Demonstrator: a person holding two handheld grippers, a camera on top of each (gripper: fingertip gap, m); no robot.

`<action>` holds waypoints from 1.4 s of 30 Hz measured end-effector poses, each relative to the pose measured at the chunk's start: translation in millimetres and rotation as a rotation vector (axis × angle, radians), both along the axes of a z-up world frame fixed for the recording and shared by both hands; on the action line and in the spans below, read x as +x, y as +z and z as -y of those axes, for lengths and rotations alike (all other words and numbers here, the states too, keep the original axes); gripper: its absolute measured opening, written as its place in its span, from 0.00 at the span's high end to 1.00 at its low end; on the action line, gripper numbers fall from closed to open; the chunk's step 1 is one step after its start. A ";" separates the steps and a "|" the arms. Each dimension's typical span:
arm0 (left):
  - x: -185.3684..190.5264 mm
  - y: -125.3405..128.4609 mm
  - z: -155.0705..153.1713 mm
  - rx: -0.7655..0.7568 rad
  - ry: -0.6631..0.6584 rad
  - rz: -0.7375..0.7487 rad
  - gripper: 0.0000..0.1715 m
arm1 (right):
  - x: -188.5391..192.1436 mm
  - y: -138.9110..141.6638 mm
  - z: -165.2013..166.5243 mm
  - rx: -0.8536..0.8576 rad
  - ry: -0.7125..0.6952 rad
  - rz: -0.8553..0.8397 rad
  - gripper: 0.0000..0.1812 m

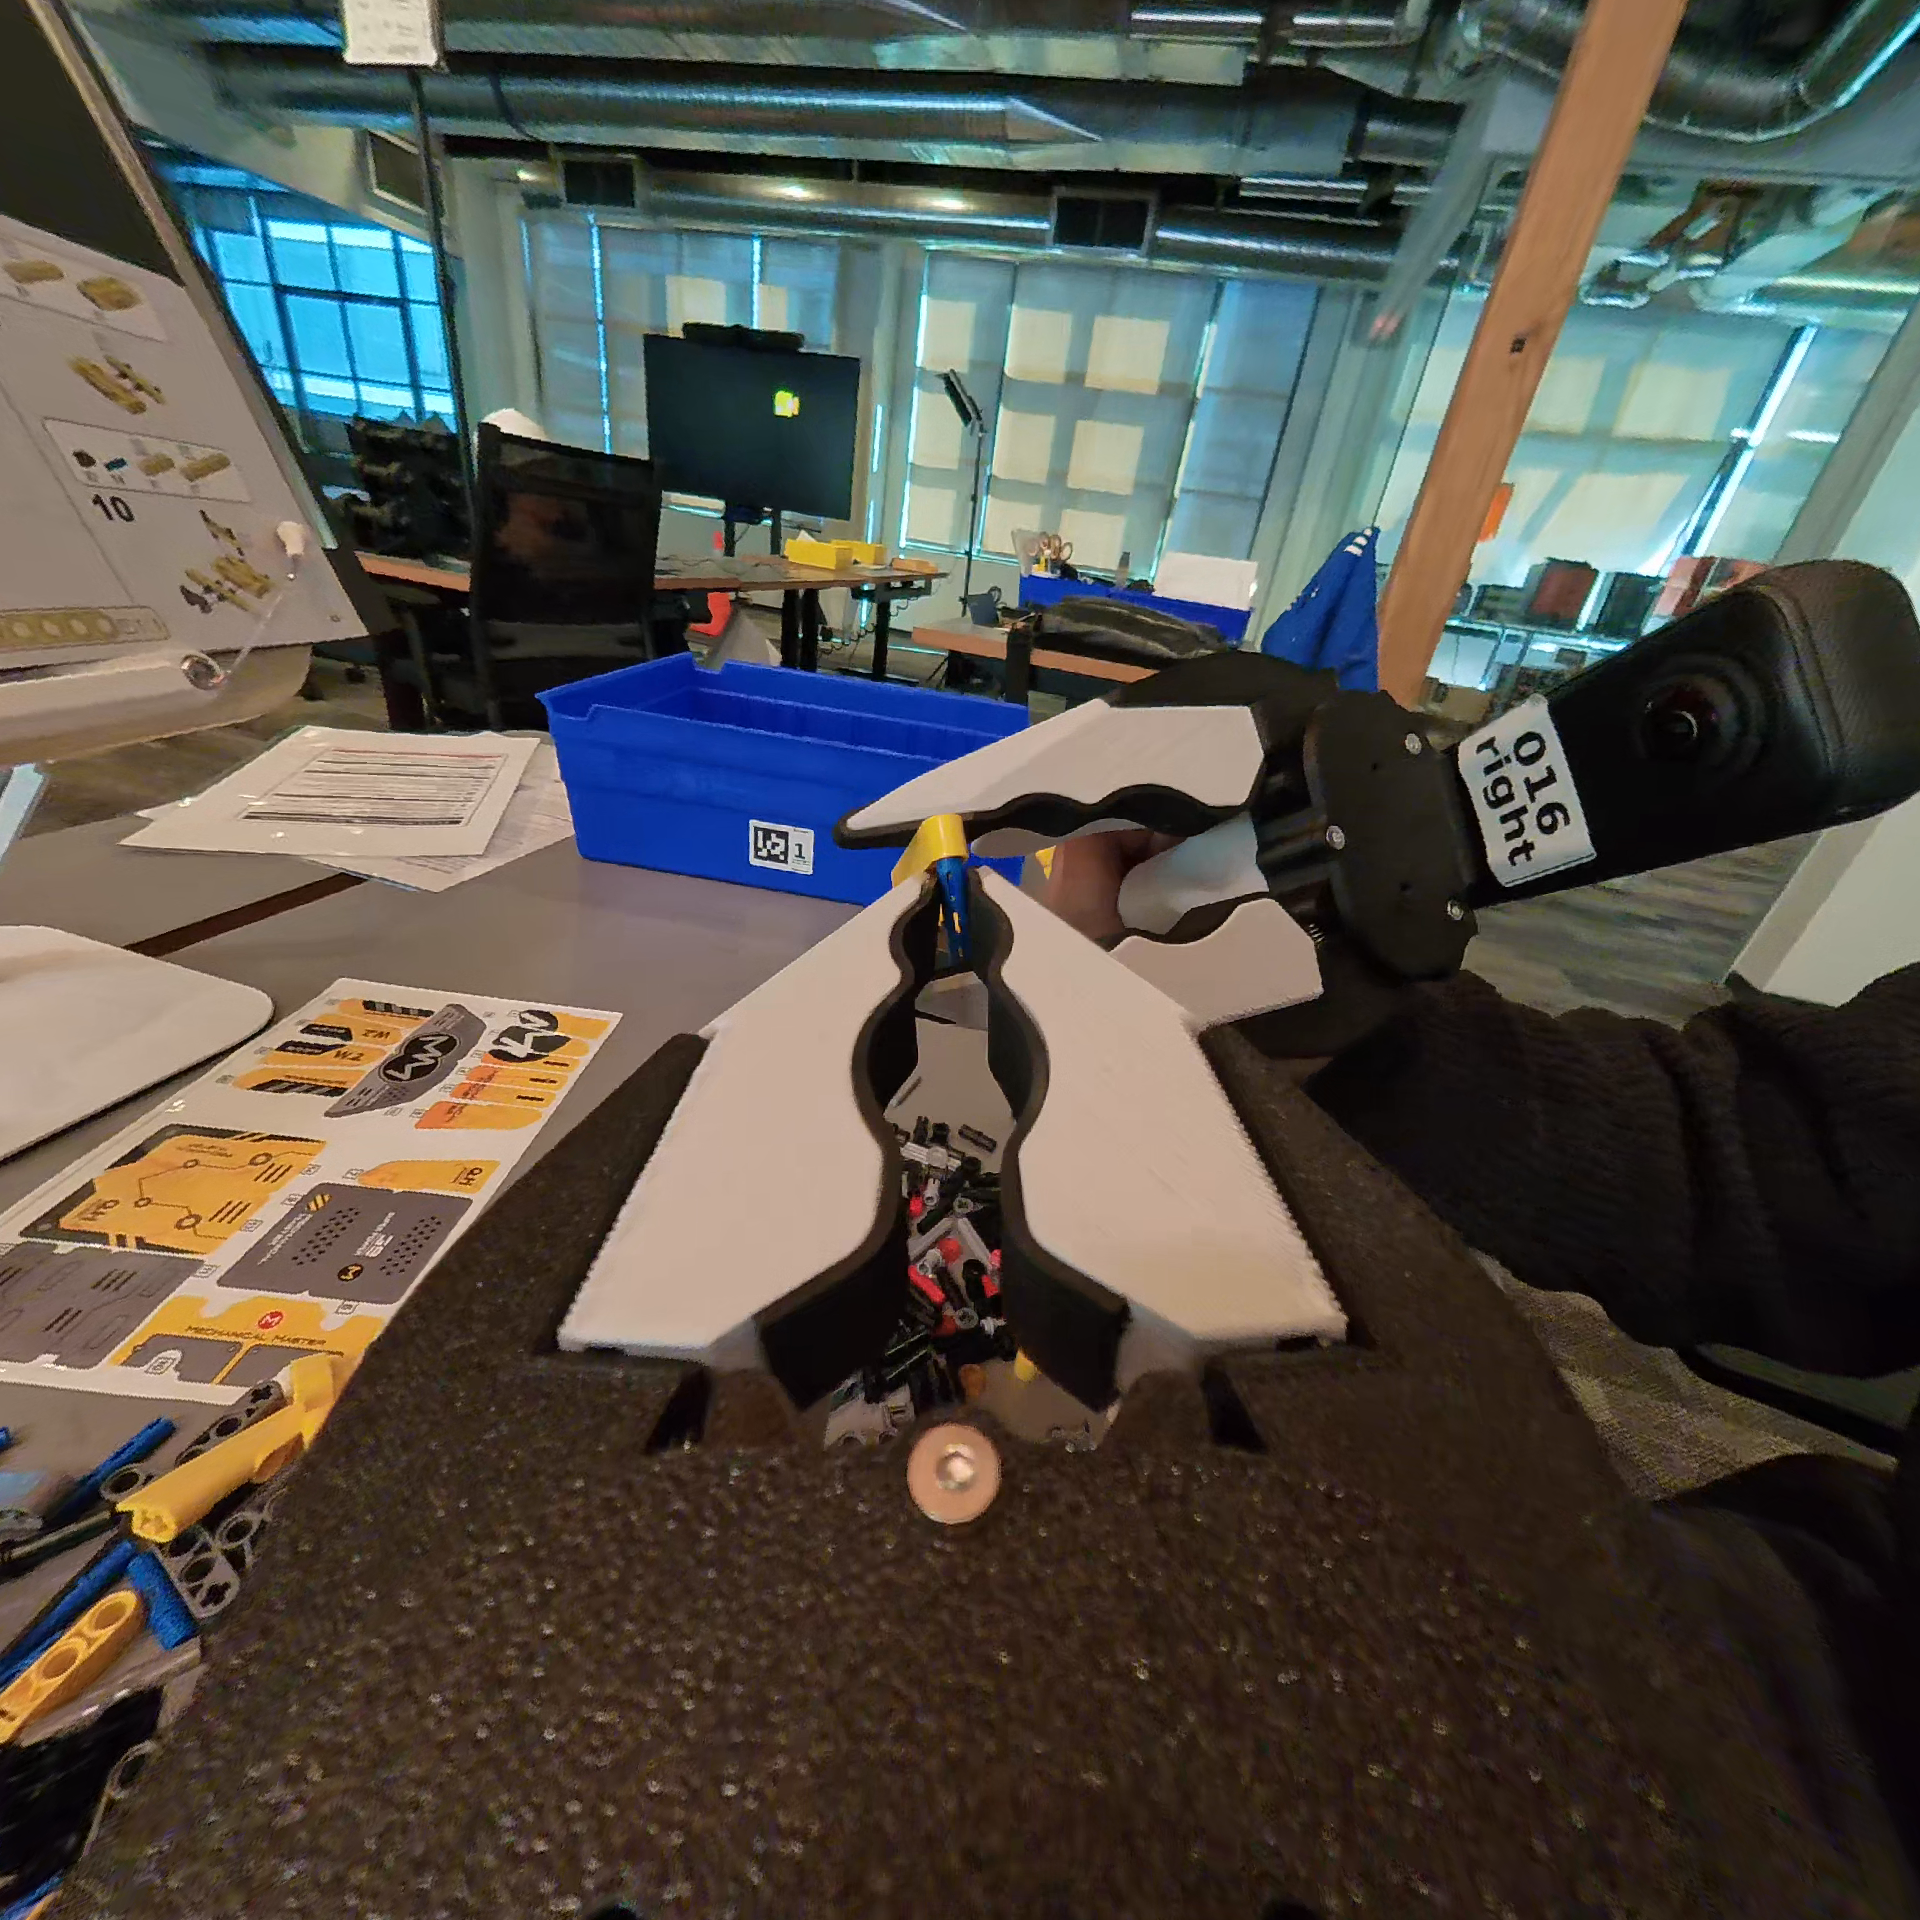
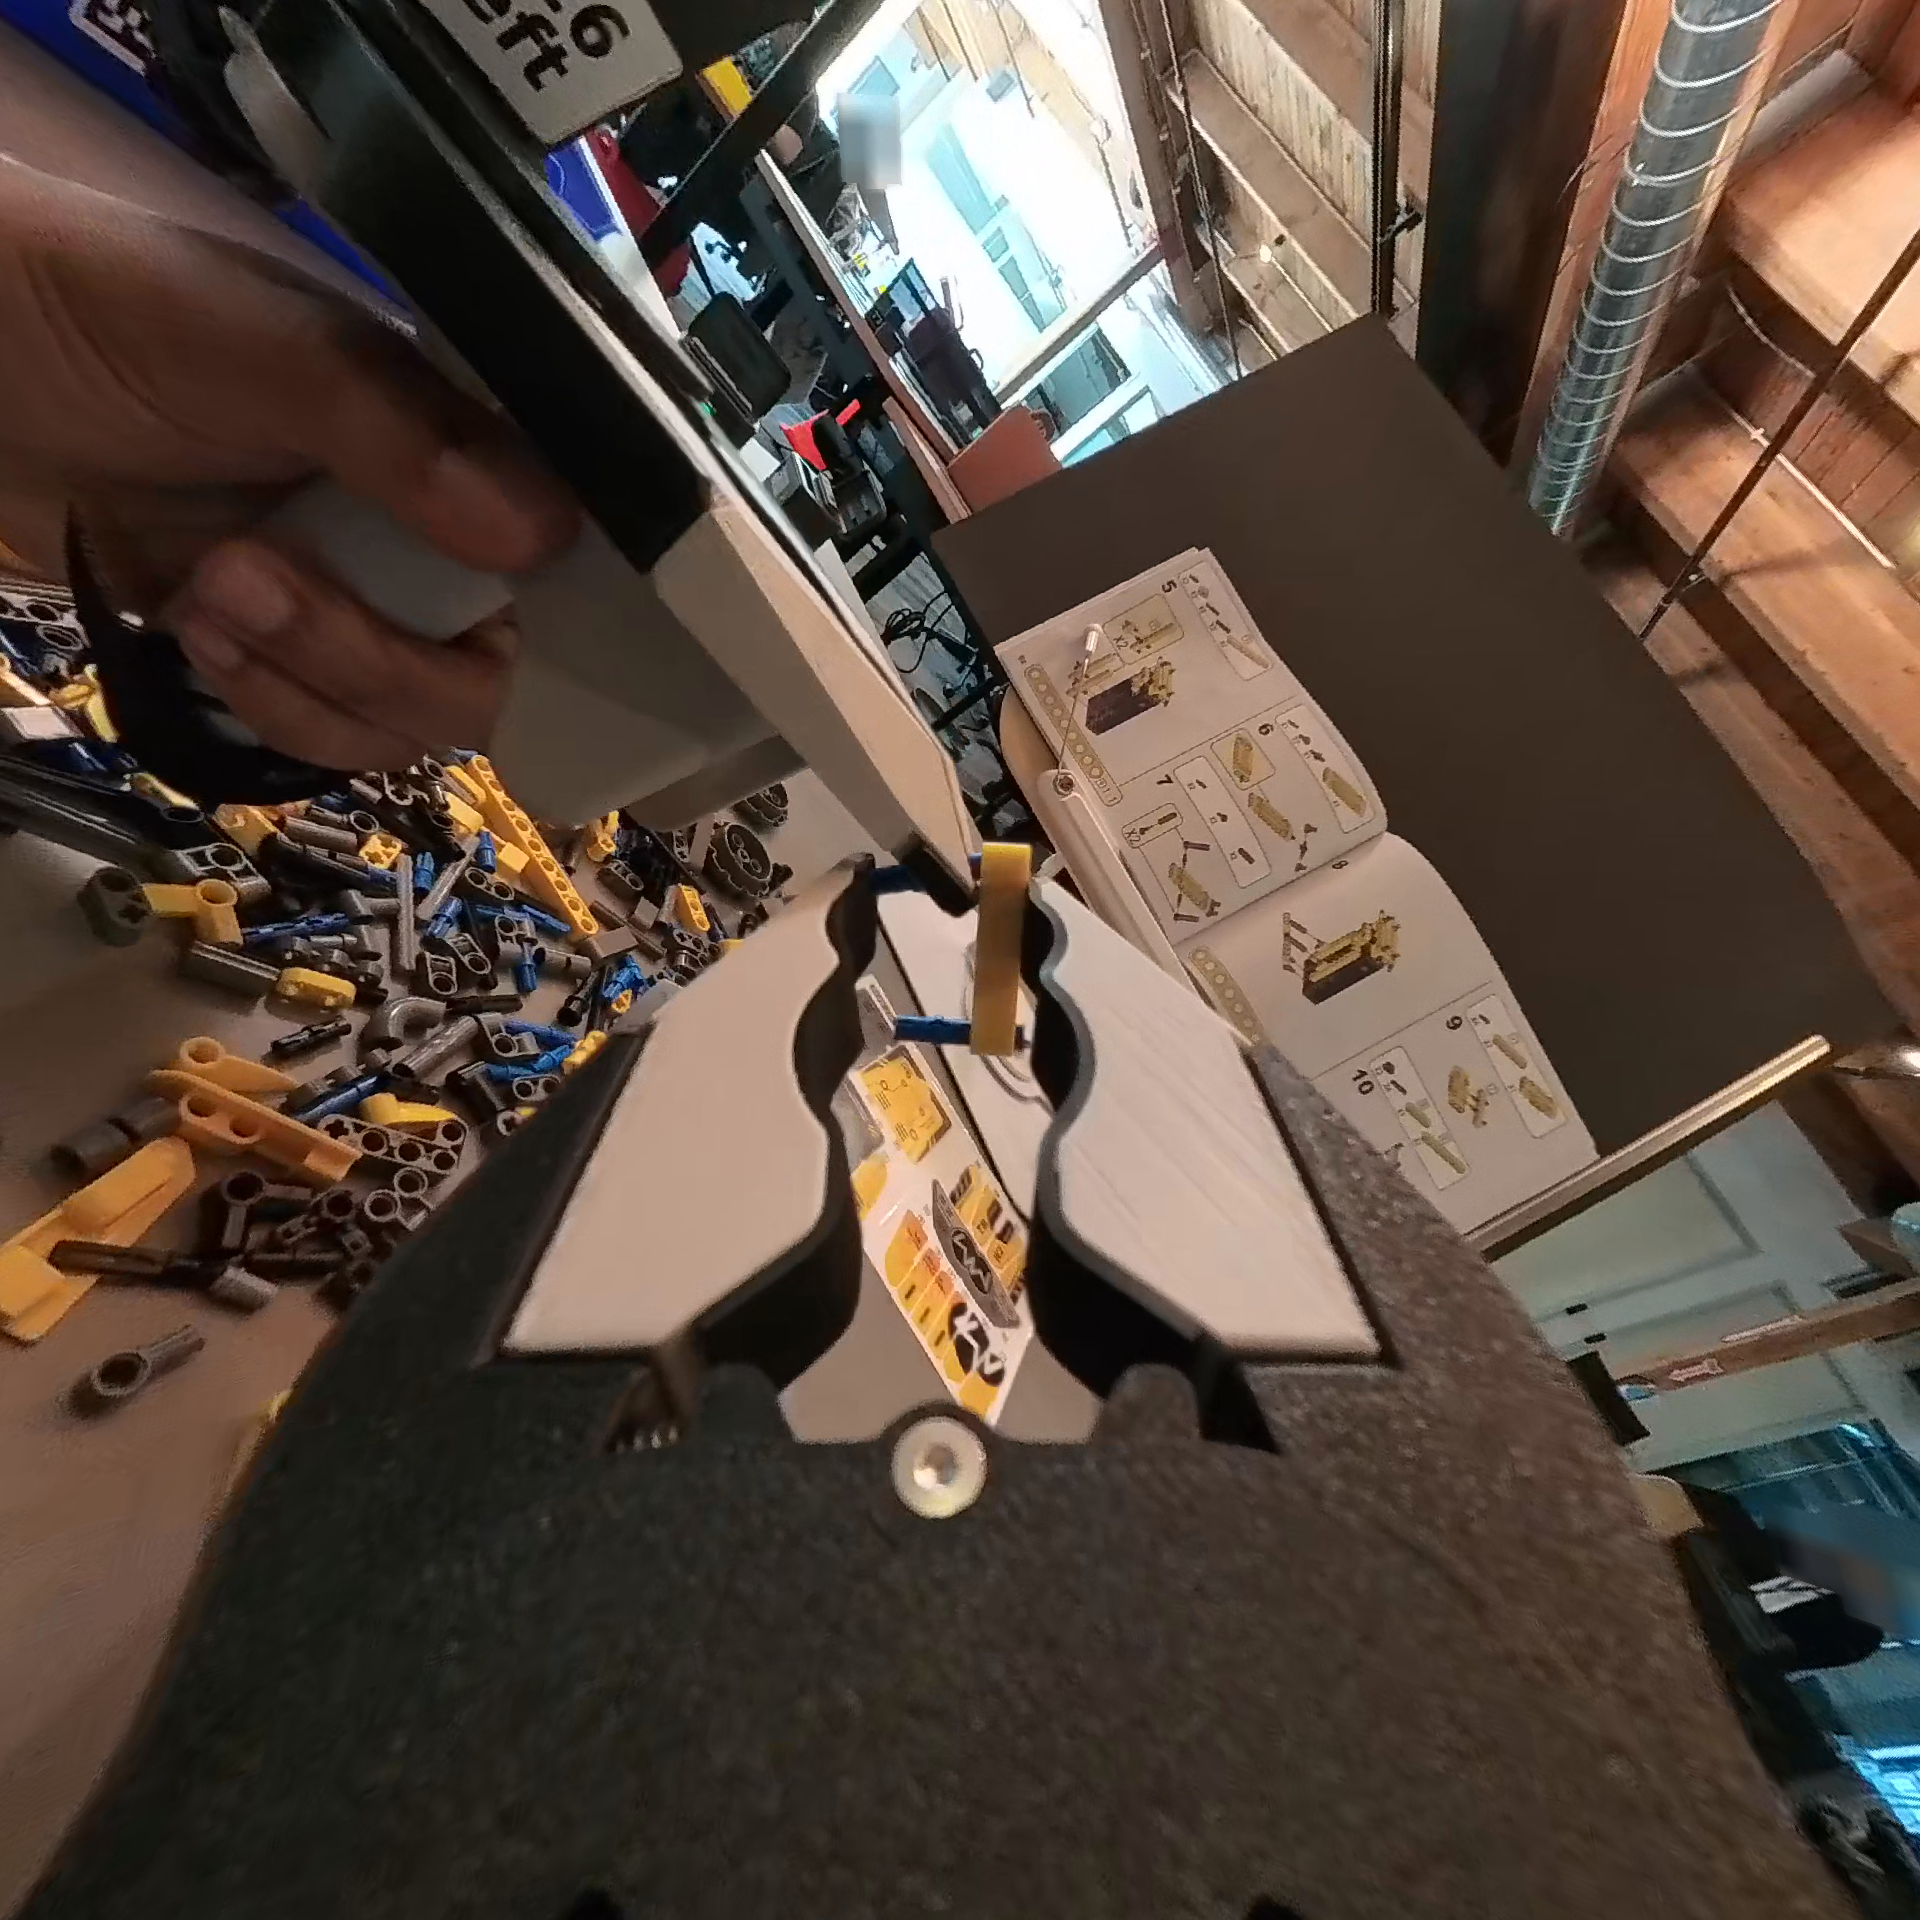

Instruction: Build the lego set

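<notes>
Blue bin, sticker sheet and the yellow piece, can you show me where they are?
blue bin (image 1: 727, 790): left wrist view, on its front wall.
sticker sheet (image 1: 312, 1174): left wrist view, on its printed middle.
yellow piece (image 2: 1000, 945): right wrist view, on its flat side.

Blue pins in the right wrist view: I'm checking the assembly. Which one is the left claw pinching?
The upper blue pin, at the yellow beam's top; the left claw pinches it. The lower pin juts out free.
</notes>
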State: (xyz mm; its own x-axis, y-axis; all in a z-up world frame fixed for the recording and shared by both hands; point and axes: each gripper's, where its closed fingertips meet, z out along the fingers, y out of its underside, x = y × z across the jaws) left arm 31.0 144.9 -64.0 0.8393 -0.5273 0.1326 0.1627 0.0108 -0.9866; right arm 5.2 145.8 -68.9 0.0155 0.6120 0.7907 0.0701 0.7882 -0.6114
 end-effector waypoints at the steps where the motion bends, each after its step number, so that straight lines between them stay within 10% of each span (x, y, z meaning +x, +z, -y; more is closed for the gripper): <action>1: 0.6 0.5 0.9 0.001 -0.005 -0.001 0.98 | 0.6 0.5 0.5 0.012 -0.004 -0.001 0.85; 22: 5.0 -67.0 -3.9 -0.389 -0.072 -0.230 0.99 | 5.3 -57.1 -3.5 0.678 -0.045 0.166 0.84; 42: 7.9 -69.4 -5.2 -0.390 -0.102 -0.177 0.97 | 8.4 -65.6 -4.7 0.423 -0.050 0.283 0.87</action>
